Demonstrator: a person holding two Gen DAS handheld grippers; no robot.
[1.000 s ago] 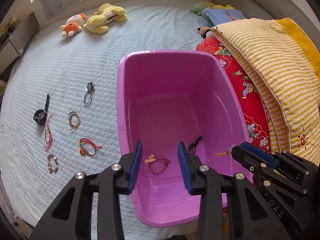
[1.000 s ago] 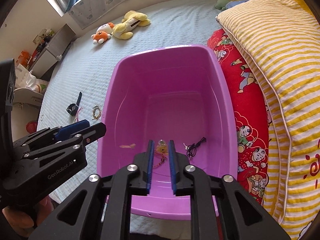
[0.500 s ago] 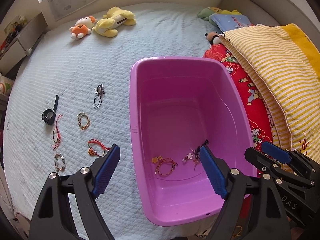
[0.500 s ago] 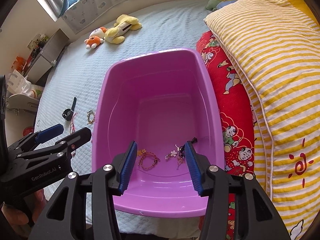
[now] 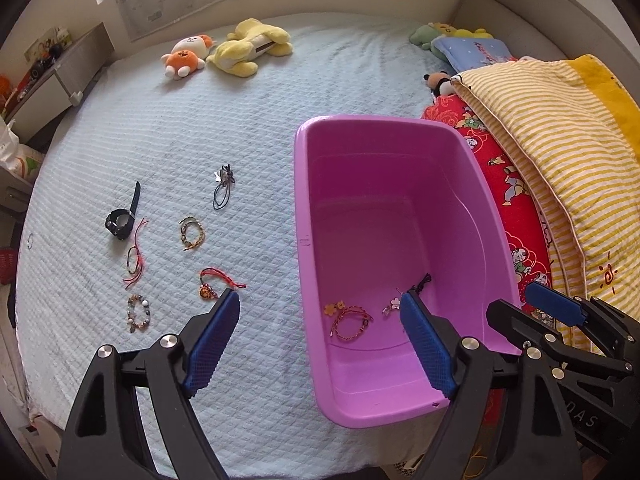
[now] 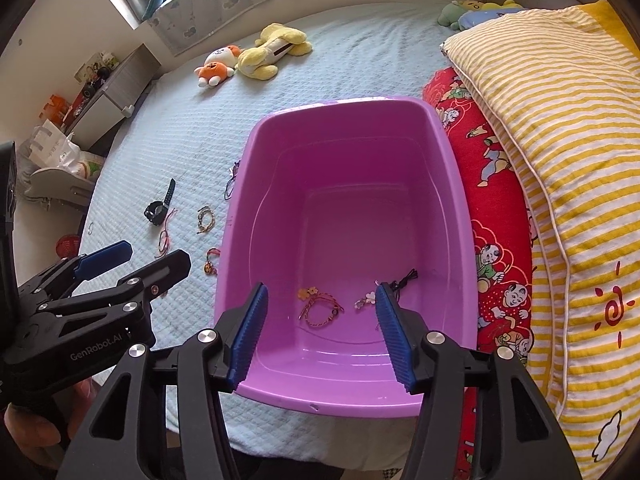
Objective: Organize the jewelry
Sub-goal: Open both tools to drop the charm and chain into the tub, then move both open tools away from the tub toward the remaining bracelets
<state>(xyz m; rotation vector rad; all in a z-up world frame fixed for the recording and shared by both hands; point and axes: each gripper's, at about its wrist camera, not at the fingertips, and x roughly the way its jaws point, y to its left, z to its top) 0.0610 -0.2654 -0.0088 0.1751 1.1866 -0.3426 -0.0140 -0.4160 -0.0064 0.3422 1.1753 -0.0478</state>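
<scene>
A purple plastic tub (image 5: 304, 216) (image 6: 460, 200) sits on the light blue bed. Inside it lie a red braided bracelet (image 5: 352, 322) (image 6: 322, 312), a pale charm piece (image 5: 390, 306) (image 6: 366, 300) and a black cord (image 6: 404, 280). Left of the tub on the bed lie a black watch (image 5: 120, 220), a black cord necklace (image 5: 223, 190), and several bracelets, one red with a charm (image 5: 212, 284). My left gripper (image 5: 320, 312) is wide open and empty above the tub's near left rim. My right gripper (image 6: 322, 296) is open and empty over the tub's near end.
A red cartoon-print quilt (image 5: 516, 208) and a yellow striped blanket (image 6: 560, 128) press against the tub's right side. Plush toys (image 5: 228, 50) lie at the far side of the bed. A low shelf (image 6: 108, 100) stands off the bed's left edge.
Both grippers opened wide. The right one let a charm piece go into the tub. Both pulled back and up, and the left view swung left over the bed.
</scene>
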